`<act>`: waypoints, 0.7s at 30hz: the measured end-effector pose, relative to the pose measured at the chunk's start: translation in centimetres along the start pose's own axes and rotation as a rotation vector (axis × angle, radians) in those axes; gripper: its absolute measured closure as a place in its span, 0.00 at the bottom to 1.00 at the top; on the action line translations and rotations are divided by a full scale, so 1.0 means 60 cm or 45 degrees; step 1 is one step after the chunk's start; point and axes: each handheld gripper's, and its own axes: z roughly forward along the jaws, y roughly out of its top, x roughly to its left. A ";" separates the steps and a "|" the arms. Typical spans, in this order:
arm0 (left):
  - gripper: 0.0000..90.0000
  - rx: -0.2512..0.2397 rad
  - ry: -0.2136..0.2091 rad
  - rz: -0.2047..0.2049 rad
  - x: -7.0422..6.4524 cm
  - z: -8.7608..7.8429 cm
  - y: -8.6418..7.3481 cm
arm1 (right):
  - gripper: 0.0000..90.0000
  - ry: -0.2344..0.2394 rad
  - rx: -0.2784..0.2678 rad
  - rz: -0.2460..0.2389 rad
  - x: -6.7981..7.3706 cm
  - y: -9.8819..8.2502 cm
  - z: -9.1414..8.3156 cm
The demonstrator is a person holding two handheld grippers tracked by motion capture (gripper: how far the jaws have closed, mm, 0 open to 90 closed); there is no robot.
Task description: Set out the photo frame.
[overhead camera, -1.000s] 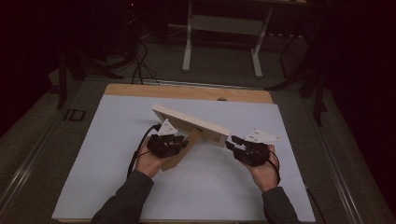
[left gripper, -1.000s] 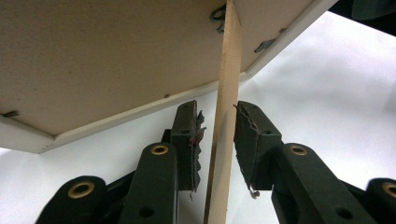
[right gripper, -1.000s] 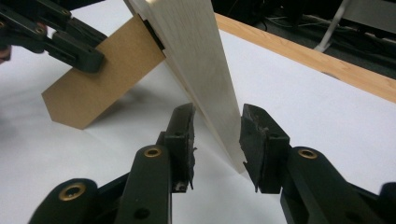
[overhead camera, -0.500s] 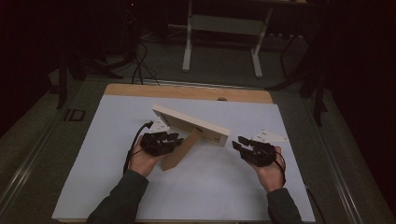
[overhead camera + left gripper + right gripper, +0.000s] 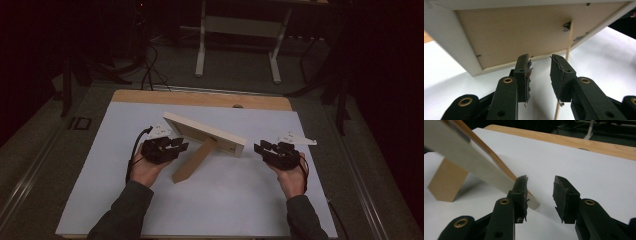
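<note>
White sheet (image 5: 210, 200) covers most of the table (image 5: 200, 98) in the high view, leaving a wooden strip bare along the far edge. A picture frame (image 5: 205, 133) stands near the middle, propped on its wooden stand (image 5: 194, 161), with open sheet in front and to both sides. The left gripper (image 5: 172, 146) sits just beside the frame's left end; the right gripper (image 5: 267, 148) is near its right end, apart from it.

From the left gripper view, the left gripper (image 5: 540, 72) has its jaws partly open on nothing, below the frame's (image 5: 516, 35) wooden back and pale lower edge.

From the right gripper view, the right gripper (image 5: 540, 195) holds its jaws apart and empty; the frame's corner (image 5: 534, 205) lies behind the left jaw, with clear sheet beyond.
</note>
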 end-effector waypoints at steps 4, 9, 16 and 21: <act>0.80 -0.013 -0.007 0.003 0.004 -0.002 0.000 | 0.73 0.009 0.010 0.006 -0.007 0.002 0.007; 0.81 0.000 -0.005 -0.012 0.006 0.001 0.002 | 0.74 0.009 0.035 0.029 -0.019 0.002 0.030; 0.79 0.003 0.034 -0.053 0.013 0.007 0.009 | 0.78 -0.035 0.042 0.072 -0.028 0.001 0.050; 0.81 -0.024 0.037 -0.115 0.023 0.009 0.013 | 0.86 -0.031 0.049 0.081 -0.028 0.002 0.061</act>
